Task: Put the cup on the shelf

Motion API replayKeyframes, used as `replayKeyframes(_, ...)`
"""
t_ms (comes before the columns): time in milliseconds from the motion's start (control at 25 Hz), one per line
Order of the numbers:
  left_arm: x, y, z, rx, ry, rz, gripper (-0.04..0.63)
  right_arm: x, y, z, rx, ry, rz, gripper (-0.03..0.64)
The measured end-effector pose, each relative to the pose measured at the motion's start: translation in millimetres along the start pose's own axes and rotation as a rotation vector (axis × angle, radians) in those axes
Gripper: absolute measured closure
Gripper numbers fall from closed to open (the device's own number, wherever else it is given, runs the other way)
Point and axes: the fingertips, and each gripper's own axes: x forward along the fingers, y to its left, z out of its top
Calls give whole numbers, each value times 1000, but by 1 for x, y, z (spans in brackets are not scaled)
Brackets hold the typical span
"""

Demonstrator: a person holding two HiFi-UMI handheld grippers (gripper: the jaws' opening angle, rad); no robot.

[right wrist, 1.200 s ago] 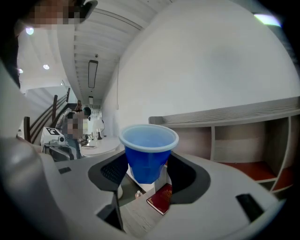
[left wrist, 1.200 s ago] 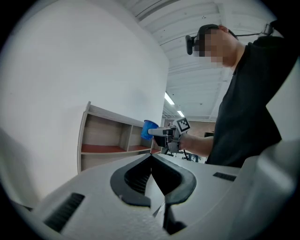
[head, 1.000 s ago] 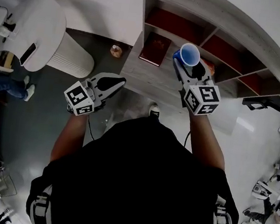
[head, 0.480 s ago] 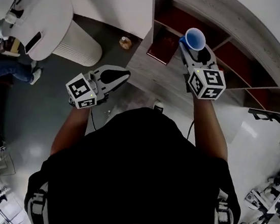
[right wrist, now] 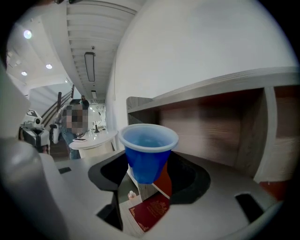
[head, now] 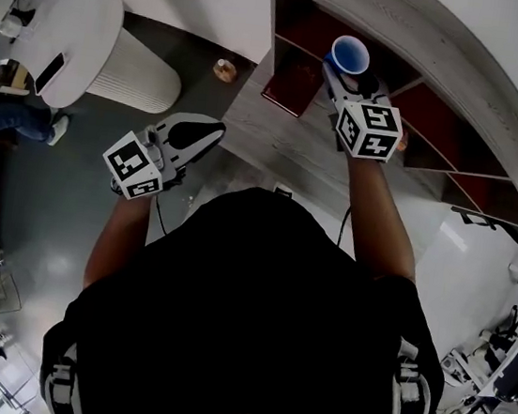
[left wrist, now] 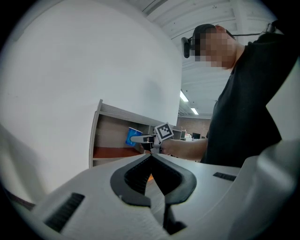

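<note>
Inspection finding: the right gripper (right wrist: 147, 172) is closed on the blue cup (right wrist: 147, 149), with its pads set against the lower tapered wall, well below the rolled rim. The cup stands upright, mouth up, and no contents are visible inside. The head view places it in the air in front of the grey wooden shelf (head: 291, 139), at the mouth of an upper compartment and above the dark red book (head: 289, 92) that lies on the lower ledge. It rests on no surface. The left gripper (head: 214, 130) has its jaws together and carries nothing. It hangs low, well apart from the shelf. Assessment: the cup appears to be thin plastic, so it is judged very light, smooth-sided and easily crushed. A hard squeeze would likely buckle the wall. The taper could let the cup ride upward out of a tightening grip. The present hold on the lower body seems sound, as the base stiffens the wall there and the rim stays clear. Being so light, the cup is likely to tip if it is released before its base sits flat.
</note>
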Motion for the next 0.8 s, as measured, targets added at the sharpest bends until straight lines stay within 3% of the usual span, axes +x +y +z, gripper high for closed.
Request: replayKeyframes(800,20,3,-8,-30,42,27,578,62,-46,-35,-99,158,-42,353)
